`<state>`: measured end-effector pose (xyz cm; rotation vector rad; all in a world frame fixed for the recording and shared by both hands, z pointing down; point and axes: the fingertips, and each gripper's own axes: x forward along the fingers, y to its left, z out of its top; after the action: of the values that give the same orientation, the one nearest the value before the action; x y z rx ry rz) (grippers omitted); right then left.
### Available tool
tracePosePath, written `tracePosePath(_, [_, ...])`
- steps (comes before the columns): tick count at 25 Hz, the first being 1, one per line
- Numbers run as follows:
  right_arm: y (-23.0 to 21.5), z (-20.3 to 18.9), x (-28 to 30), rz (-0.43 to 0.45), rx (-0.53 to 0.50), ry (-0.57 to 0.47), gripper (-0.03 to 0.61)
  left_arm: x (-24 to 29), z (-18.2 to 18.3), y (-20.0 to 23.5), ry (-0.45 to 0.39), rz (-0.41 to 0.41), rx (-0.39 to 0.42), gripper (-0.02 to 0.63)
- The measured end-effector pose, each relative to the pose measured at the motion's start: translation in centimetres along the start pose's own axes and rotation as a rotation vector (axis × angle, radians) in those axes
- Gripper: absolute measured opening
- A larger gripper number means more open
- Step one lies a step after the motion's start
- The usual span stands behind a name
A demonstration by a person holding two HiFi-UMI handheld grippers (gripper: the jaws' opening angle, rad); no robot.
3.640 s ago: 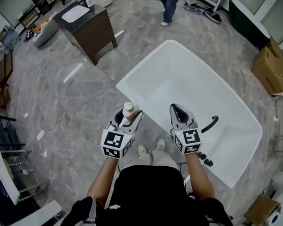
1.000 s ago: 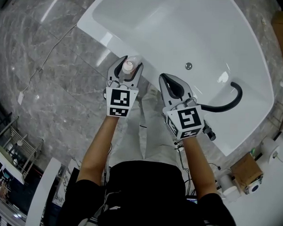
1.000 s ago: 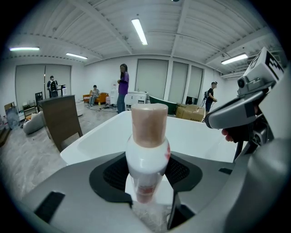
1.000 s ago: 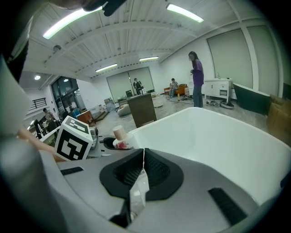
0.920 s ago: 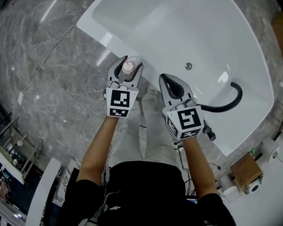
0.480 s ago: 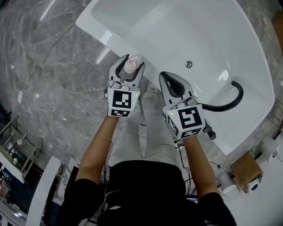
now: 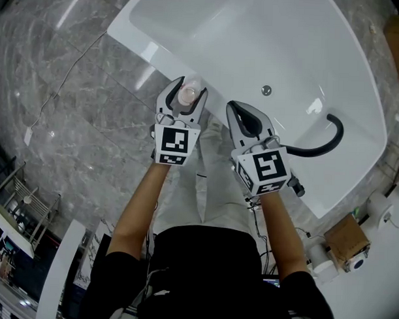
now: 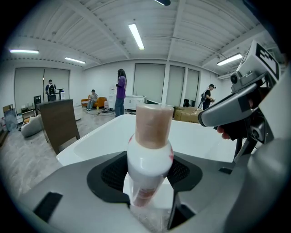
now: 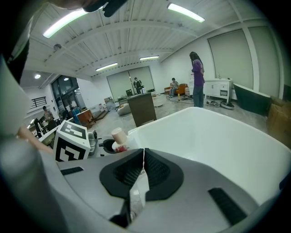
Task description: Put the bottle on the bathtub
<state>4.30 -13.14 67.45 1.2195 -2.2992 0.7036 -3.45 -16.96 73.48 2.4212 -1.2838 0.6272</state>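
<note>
Bottle (image 8: 149,157): white body (pinkish-tan cap)

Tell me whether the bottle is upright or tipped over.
Upright: the bottle stands between the left gripper's jaws with its cap on top, and the head view looks down onto that cap.

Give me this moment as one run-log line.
left gripper: shut on bottle | right gripper: shut, empty | bottle: upright, at bathtub near rim | release: not yet

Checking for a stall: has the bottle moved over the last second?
No. The bottle is at the same spot at the tub rim, with the same gap to the drain.
</note>
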Motion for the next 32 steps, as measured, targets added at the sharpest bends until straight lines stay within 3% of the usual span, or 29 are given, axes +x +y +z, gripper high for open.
tracePosePath(10, [0.2,-0.2,-0.2,0.001,-0.004,0.002,0.025,-0.2,-0.7,0.0,0.024,-0.007,-0.014,0.283])
tracePosePath(22, [0.9,1.1,-1.1,-0.005,-0.031,0.005,0.025,-2.8,-2.1,-1.1,0.077,-0.054,0.0,0.293])
tracePosePath(32, [2.5,4.3,-3.7,-0.013,-0.048,-0.024,0.025,-7.5,0.4,-1.4,0.094,-0.067,-0.014,0.291])
